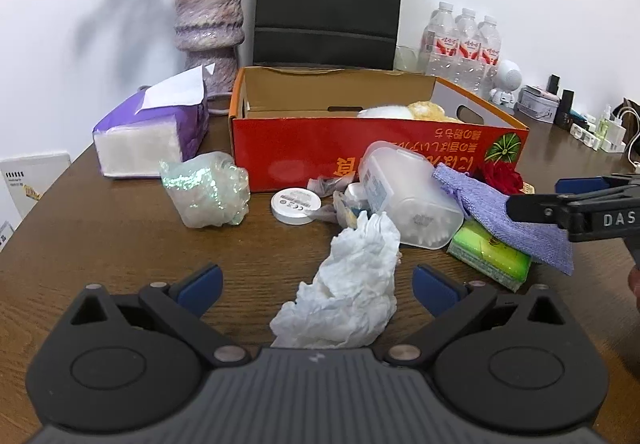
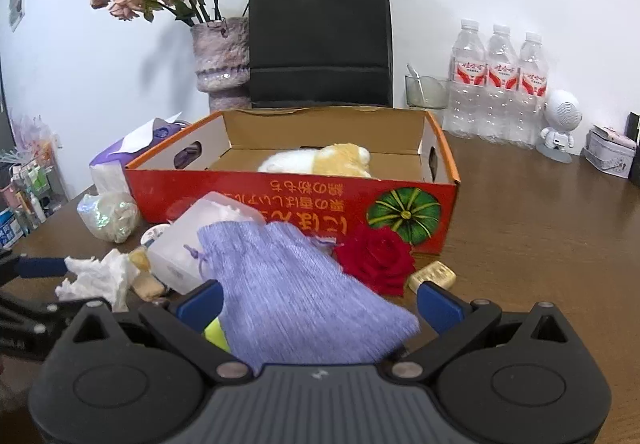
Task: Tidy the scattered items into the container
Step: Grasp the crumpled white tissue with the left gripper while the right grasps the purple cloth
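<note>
An open red cardboard box (image 1: 304,148) (image 2: 248,200) stands mid-table with a white and yellow plush toy (image 2: 320,162) inside. In front of it lie a crumpled white tissue (image 1: 348,292) (image 2: 96,278), a clear cotton-swab box (image 1: 408,196), a round white tin (image 1: 296,205), a purple knit pouch (image 1: 516,220) (image 2: 304,296), a green packet (image 1: 492,256), a red fabric rose (image 2: 376,258) and a gold bar (image 2: 434,276). My left gripper (image 1: 318,286) is open with the tissue between its fingers. My right gripper (image 2: 320,302) is open around the pouch.
A purple tissue pack (image 1: 152,132) and a crumpled iridescent wrapper (image 1: 208,188) lie left of the box. Behind stand a vase of dried roses (image 2: 222,60), a black paper bag (image 2: 320,32), three water bottles (image 2: 496,84), a glass bowl (image 2: 426,92) and a white robot figure (image 2: 560,124).
</note>
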`<state>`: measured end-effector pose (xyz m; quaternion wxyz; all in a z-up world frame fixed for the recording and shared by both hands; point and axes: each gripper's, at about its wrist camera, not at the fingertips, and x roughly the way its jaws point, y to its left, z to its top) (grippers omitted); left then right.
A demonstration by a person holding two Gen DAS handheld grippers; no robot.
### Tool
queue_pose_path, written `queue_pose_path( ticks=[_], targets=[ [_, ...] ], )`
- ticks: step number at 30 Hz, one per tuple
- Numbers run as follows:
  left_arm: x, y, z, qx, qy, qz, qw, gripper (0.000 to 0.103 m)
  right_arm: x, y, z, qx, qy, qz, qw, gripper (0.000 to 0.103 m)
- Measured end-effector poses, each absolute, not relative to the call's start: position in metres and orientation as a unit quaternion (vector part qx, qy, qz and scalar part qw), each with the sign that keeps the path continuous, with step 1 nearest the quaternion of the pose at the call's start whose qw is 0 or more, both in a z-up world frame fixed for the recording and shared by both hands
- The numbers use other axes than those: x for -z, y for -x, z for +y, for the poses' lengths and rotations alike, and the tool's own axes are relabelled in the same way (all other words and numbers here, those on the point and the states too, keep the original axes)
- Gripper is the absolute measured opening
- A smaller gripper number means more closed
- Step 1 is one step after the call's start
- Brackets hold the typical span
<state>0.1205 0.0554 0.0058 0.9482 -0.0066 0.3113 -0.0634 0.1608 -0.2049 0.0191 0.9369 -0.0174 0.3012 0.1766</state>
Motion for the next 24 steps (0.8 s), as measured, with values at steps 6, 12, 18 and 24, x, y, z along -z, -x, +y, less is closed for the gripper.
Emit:
queue_pose_path(
  ticks=[6, 12, 18, 24],
  targets=[
    [-0.003, -0.122, 0.052, 0.069, 0.010, 0.315, 0.947, 0.103, -0.008, -0.174, -0.193, -0.196, 0.018, 0.325, 0.925, 0.096],
    [0.002, -0.129, 0.058, 0.076, 0.053, 0.332, 0.939, 0.046, -0.012, -0.173, -0.199, -0.207, -0.014, 0.336, 0.919, 0.031],
    [0.000, -0.125, 0.058, 0.086, 0.063, 0.327, 0.939, 0.023, -0.014, -0.162, -0.208, -0.219, -0.029, 0.338, 0.915, 0.001],
    [-0.002, -0.121, 0.064, 0.078, 0.076, 0.324, 0.940, 0.023, -0.024, -0.157, -0.223, -0.193, -0.035, 0.308, 0.931, 0.091]
  ],
)
